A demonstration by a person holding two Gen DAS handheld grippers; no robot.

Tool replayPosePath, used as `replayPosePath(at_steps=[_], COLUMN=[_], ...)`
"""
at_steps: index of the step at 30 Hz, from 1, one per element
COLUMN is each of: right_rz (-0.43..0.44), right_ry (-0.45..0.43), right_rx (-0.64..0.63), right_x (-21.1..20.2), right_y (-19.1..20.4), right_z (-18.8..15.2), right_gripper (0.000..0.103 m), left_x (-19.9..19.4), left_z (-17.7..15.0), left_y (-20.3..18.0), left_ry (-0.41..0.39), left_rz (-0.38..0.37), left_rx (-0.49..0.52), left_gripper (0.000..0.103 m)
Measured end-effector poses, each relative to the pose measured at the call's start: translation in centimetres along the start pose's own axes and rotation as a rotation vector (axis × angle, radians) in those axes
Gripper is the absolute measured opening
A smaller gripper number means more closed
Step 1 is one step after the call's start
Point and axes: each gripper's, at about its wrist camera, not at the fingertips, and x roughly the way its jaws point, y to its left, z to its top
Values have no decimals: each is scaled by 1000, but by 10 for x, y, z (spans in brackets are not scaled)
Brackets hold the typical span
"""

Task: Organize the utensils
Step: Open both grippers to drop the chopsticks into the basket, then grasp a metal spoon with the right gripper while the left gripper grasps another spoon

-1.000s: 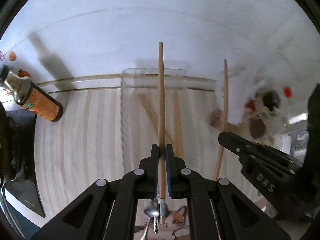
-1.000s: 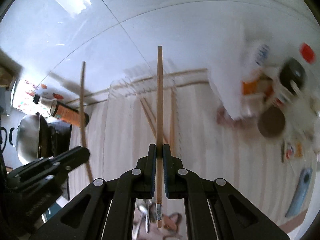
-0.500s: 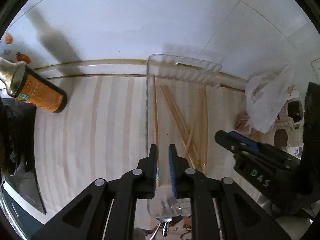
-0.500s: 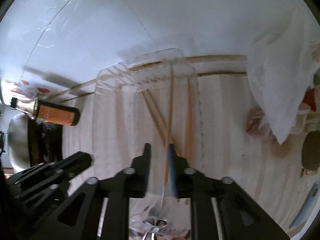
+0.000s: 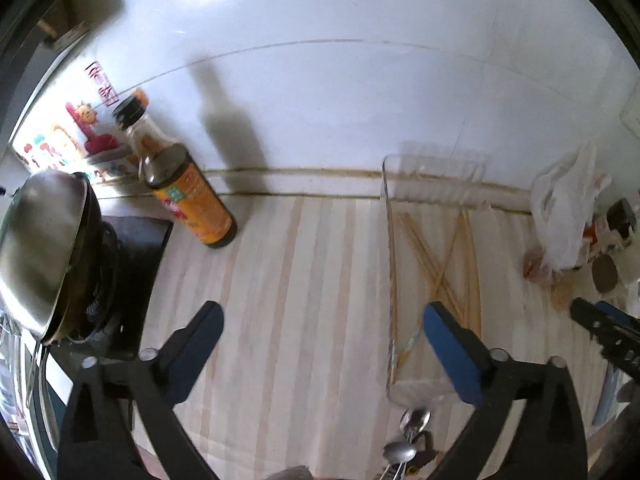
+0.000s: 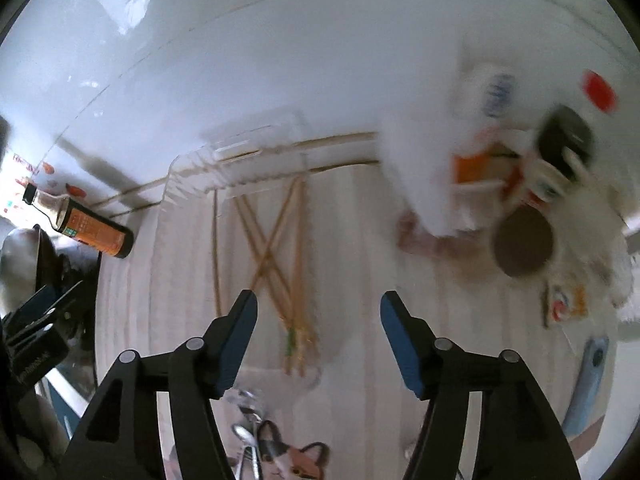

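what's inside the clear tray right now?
The clear tray holds only wooden chopsticks, several crossing in the middle and one lying along its left wall. Its near end is partly hidden behind the left tool's finger.

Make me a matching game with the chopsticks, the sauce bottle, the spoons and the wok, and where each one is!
Things:
1. chopsticks
2. sauce bottle
3. spoons
4. wok

Places:
A. on the stove at the far left
B. lying inside the clear tray
C. on the counter just in front of the tray's near end
D. standing by the white wall, next to the stove

Pairs: 1-B, 2-D, 3-C, 4-A
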Motion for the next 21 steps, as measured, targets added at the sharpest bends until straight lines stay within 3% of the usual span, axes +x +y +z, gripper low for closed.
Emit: replayPosePath(at_steps=[7,13,17,21], right_rz=[-50,-68,-56,-61], right_ry=[-43,14,96,179], right_rx=[71,165,220,243], right_x=[-20,-19,-8,11], right_y=[-40,-82,-106,-120], right_z=[-54,-111,-150,-184], right_gripper=[69,69,67,60], left_x=[4,39,67,86], left_z=[-54,-136,-181,-197], left_y=[-5,-26,-40,-49], left_ry=[45,217,342,384], left_rz=[-16,-33,-63,-69], left_rx=[60,169,225,248], left_gripper=[103,101,79,65])
